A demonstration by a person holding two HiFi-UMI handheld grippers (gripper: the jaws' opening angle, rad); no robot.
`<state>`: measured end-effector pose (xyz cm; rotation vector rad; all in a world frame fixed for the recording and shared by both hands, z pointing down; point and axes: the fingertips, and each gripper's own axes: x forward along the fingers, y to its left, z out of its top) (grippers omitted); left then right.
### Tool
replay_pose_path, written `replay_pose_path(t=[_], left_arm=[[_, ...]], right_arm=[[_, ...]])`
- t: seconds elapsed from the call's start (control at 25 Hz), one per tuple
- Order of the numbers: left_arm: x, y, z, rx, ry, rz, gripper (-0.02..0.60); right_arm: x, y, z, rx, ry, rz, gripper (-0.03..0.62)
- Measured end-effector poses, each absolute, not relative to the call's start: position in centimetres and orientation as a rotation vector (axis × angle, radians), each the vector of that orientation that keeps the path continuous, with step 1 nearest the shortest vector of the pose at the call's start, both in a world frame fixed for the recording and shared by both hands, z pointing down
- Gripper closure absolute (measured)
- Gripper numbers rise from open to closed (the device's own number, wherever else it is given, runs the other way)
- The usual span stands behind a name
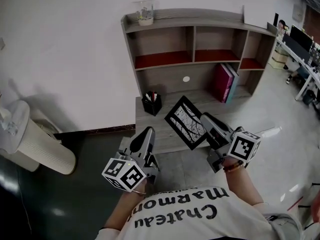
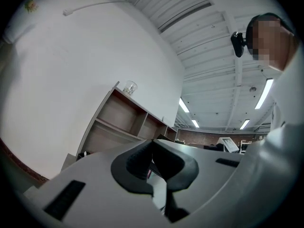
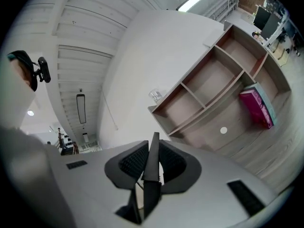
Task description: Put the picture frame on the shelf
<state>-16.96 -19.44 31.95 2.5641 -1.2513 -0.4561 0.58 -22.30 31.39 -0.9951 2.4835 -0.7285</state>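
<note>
The picture frame (image 1: 186, 122), black-edged with a pale branch print, hangs tilted in the air in front of the shelf's lower desk surface. My right gripper (image 1: 205, 120) is shut on its right edge. In the right gripper view the frame's thin dark edge (image 3: 153, 156) stands upright between the two pads (image 3: 134, 161). The wooden shelf (image 1: 200, 19) stands against the white wall, with open compartments (image 3: 213, 80). My left gripper (image 1: 148, 132) hovers at the lower left, apart from the frame; its jaws (image 2: 152, 151) meet at the tips and hold nothing.
A black pen holder (image 1: 152, 103) stands on the shelf's desk surface at the left. Pink and teal books (image 1: 223, 82) lean in the lower right bay. A glass jar (image 1: 146, 14) sits on the top board. A white appliance (image 1: 30, 139) stands on the floor at the left.
</note>
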Motion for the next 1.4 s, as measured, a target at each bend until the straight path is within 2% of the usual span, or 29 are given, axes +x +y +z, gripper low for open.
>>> replay_pose_path(t=[0.6,1.4], left_arm=[[-20.3,-23.8,34.0,2.487,-1.320,-0.444,0.565],[-24.1,-38.7,30.7,2.485,-1.477,-0.402,0.565]], right_arm=[[-2.0,-28.3,33.1,-0.984,2.486,-0.820,0.519],[-2.1,-46.9,29.1,-0.826,2.147,-1.028,0.519]])
